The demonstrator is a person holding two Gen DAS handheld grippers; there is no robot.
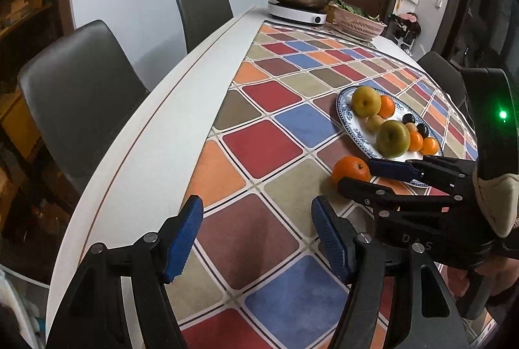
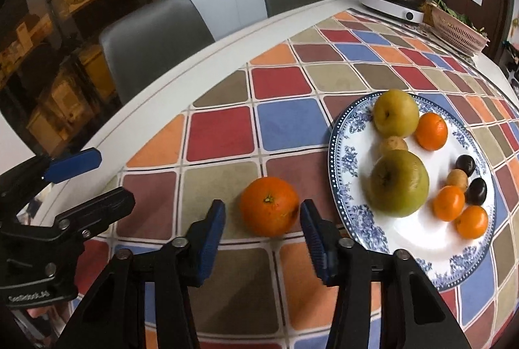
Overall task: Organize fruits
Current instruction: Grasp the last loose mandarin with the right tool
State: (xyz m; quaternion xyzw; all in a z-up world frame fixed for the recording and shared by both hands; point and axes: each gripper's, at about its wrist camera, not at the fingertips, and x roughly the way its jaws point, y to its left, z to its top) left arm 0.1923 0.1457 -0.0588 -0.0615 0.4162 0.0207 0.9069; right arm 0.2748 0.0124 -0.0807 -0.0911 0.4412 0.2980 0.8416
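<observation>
The right tongs [image 2: 262, 233] are spread wide around a loose orange [image 2: 269, 206] on the desk [image 2: 227, 34], not touching it yet. The fruit plate [image 2: 343, 154] sits just at its 3 o'clock, and the left tongs [image 1: 256, 238] hang wide open with nothing in them.

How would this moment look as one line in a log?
right gripper: open, straddling loose orange | left gripper: open, idle | plate: fruit-filled

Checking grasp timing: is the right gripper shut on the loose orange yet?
No, open. The right gripper has a finger on each side of the orange, which sits on the tablecloth beside the plate.
</observation>
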